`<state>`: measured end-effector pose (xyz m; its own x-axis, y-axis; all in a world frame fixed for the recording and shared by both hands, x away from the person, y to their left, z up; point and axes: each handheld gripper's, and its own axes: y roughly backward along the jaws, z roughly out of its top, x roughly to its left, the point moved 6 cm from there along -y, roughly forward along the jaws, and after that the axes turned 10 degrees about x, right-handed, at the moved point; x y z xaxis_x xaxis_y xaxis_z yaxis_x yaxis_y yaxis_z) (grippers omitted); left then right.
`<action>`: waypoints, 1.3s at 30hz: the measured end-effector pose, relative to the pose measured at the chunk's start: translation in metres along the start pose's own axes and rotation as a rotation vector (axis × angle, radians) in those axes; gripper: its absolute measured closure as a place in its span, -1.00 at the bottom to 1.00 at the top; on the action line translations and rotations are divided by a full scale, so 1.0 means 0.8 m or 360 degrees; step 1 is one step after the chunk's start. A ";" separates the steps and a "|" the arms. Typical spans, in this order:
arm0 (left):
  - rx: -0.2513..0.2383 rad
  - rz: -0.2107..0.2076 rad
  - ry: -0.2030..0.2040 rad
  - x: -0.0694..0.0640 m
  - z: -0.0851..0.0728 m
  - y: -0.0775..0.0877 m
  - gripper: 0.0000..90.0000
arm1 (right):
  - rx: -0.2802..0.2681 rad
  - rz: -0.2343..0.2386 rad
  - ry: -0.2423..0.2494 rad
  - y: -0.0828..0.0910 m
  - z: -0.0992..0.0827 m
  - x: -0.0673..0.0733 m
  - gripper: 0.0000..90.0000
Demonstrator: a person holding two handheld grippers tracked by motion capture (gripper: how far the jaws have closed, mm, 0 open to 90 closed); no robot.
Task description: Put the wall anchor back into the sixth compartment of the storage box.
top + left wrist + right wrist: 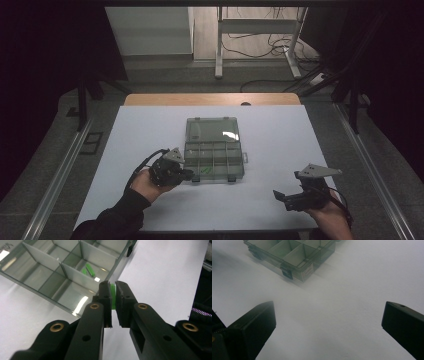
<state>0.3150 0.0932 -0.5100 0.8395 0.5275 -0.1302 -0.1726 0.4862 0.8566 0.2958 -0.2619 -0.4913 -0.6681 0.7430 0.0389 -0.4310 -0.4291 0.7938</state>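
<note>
At the near left corner of the clear plastic box, the left gripper hangs just over the rim, its jaws nearly shut on a small green piece. In the left gripper view the piece sits upright between the two black pads, pinched at the tips, with the box's front wall right beyond it. Two more green pieces already lie in one of the near compartments, so this one is probably held there to be dropped in with them. Holding it by the very tips should let it fall free once the jaws part, without the pads knocking the dividers.

The box lies in the middle of the white table, its lid folded back flat on the far side, which leaves every compartment open from above. The two dark latches on the near wall hang loose.

The right gripper rests near the right front edge of the table, well apart from the box. Its jaws stand wide open and hold nothing; the right gripper view has only bare table between them. It seems parked out of the way while the left hand does the placing.
</note>
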 end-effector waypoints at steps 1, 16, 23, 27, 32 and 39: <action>-0.0003 0.0002 -0.0002 0.000 0.001 0.001 0.87 | 0.0002 0.0000 0.0001 0.000 0.000 0.000 -1.00; -0.0069 0.0010 0.0007 0.001 0.026 0.009 0.87 | 0.0008 -0.0003 -0.0001 -0.001 0.000 -0.001 -1.00; -0.0106 0.0009 0.0033 0.007 0.035 0.011 0.87 | 0.0009 -0.0003 -0.0001 -0.001 -0.001 0.000 -1.00; -0.0122 0.0014 0.0043 0.010 0.039 0.011 0.87 | 0.0001 -0.0002 -0.0011 0.000 -0.001 -0.001 -1.00; -0.0130 0.0018 0.0040 0.013 0.045 0.008 0.87 | 0.0005 0.0000 -0.0005 -0.001 -0.001 0.000 -1.00; -0.0129 0.0033 0.0027 0.017 0.055 0.000 0.87 | 0.0008 0.0000 -0.0007 -0.001 -0.001 -0.001 -1.00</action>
<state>0.3492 0.0696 -0.4897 0.8265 0.5495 -0.1222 -0.2316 0.5297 0.8159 0.2962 -0.2623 -0.4921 -0.6654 0.7453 0.0413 -0.4281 -0.4263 0.7969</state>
